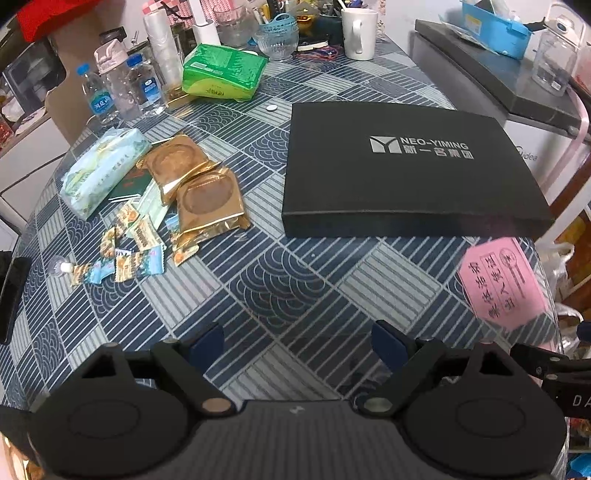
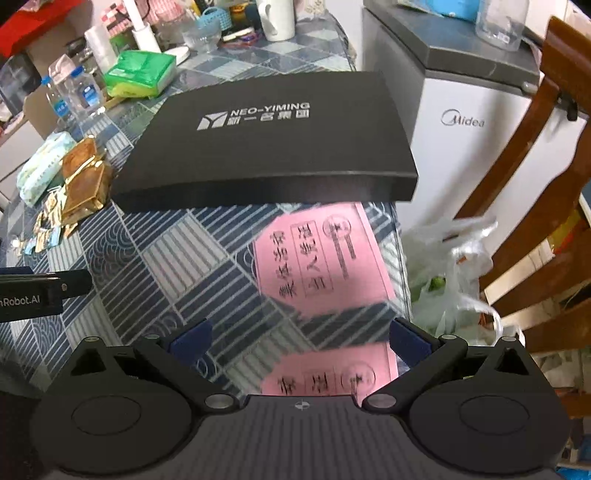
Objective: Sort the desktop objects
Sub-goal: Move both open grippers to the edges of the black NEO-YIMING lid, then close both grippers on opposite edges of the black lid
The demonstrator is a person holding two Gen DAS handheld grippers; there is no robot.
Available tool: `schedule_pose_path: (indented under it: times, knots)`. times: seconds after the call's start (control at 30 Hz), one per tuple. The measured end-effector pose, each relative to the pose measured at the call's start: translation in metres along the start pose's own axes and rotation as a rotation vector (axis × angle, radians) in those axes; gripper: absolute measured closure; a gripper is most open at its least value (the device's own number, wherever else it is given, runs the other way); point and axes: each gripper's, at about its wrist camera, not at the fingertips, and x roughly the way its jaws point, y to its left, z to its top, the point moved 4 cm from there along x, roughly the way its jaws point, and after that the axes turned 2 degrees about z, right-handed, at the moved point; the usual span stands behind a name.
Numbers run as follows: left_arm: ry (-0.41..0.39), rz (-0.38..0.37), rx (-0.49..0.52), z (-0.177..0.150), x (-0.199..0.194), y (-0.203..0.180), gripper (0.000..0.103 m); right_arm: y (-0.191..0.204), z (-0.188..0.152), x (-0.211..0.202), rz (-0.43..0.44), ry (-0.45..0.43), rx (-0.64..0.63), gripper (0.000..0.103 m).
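The loose desktop things were seen gathered at about ten o'clock on the patterned blue-and-grey worktop (image 1: 280,266): two gold foil-wrapped round cakes (image 1: 195,184), overlapping one another, a soft pale-green tissue pack (image 1: 99,170) just beside them, and a scatter of small crinkled sweet wrappers (image 1: 129,254) nearer the edge. The foil packs were judged light, slippery and easily crushed, best taken by a sealed edge; the sweets thin and flat, apt to slide under a fingertip; the tissue pack soft enough to be pinched across its narrow side. Whether this cluster was a sorted heap or things awaiting sorting could not be told.

At about one o'clock a flat matte-black cardboard box with silver lettering (image 1: 406,166) was seen lying closed; it was judged stiff, light, and too wide for the jaws except at a rim. A pink printed paper slip (image 2: 321,258) lay flat at four o'clock just before the box, and would be hard to lift unless slid to the worktop's edge.

The left hand-held gripper (image 1: 295,343) was held over bare cloth with its jaws apart and nothing between them; the right hand-held gripper (image 2: 299,339) was likewise spread wide and empty above the slip.

At twelve o'clock a green plastic-wrapped pack (image 1: 221,74), clear water bottles (image 1: 122,88), glass bowls and a white mug (image 1: 358,33) crowded the far edge, where any reach would be hindered.
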Motion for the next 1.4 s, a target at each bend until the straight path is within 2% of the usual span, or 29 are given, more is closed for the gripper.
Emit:
schedule_pose_path:
  times: [0.63,0.77,0.97,1.13,1.2,1.3,1.4]
  knots:
    - [-0.044,0.005,0.048,0.064,0.053,-0.021,0.0,-0.026,0.078,0.046,-0.054,-0.065,-0.024,0.0]
    - [-0.062,0.014,0.077,0.074,0.067,-0.027,0.0,-0.036,0.089,0.058,-0.042,-0.081,-0.001,0.0]
    - [-0.086,-0.054,0.058,0.089,0.082,-0.028,0.0,-0.047,0.106,0.068,-0.062,-0.113,-0.012,0.0]
    - [-0.105,-0.057,0.048,0.105,0.087,-0.024,0.0,-0.056,0.119,0.069,-0.084,-0.139,-0.013,0.0]
    - [-0.114,-0.083,0.028,0.111,0.087,-0.02,0.0,-0.06,0.123,0.067,-0.086,-0.162,-0.015,0.0]
    - [-0.115,-0.104,-0.007,0.123,0.093,-0.016,0.0,-0.068,0.135,0.068,-0.12,-0.191,-0.026,0.0]
    - [-0.11,-0.093,-0.007,0.135,0.104,-0.019,0.0,-0.077,0.151,0.077,-0.154,-0.211,-0.026,0.0]
